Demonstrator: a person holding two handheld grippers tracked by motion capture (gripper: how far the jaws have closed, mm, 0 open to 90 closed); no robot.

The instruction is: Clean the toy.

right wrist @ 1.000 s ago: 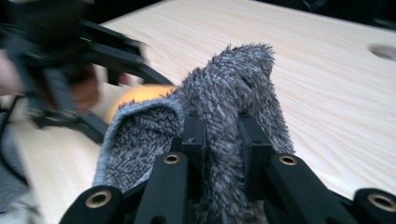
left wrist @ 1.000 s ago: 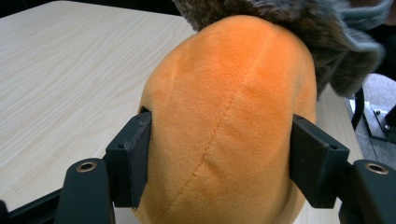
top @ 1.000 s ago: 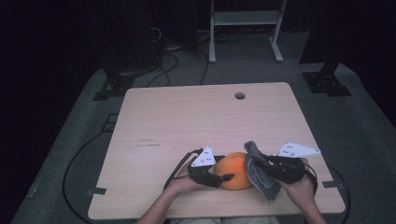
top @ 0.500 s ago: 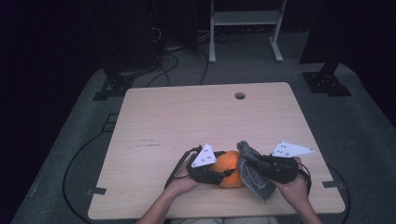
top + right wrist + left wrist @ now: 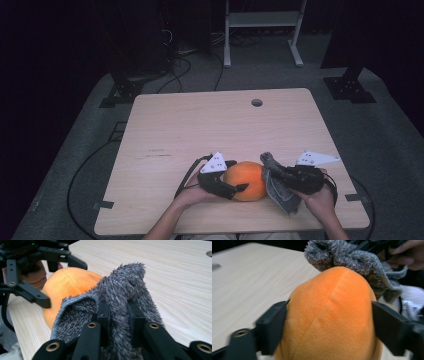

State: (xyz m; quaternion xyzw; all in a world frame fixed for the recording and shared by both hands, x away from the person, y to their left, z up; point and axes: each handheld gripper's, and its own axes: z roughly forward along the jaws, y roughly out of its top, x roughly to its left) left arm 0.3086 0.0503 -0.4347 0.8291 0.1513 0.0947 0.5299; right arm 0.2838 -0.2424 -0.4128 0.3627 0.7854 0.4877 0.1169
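Your left claw (image 5: 239,186) straddles the orange plush (image 5: 246,180), one jaw on each flank. In the left gripper view the jaws sit right against its sides, the fabric bulging past them, so you are gripping the plush (image 5: 329,315); the jaws have just been opening wider with it between them. The plush rests on the worktop (image 5: 210,125) near your edge, between your two hands.

Your right claw (image 5: 119,315) is pressed together on a grey cloth (image 5: 125,292). In the right gripper view the fuzzy fabric is squeezed between the two jaws, rises above them and flops over towards the plush (image 5: 67,282). From above, the cloth (image 5: 277,187) hangs from that claw (image 5: 280,176) just beside the plush, on its right side, and touches it. In the left gripper view the cloth (image 5: 352,260) lies over the far top of the plush.

Your left hand (image 5: 192,192) and right hand (image 5: 320,197) hold the grippers low over the worktop's near edge.
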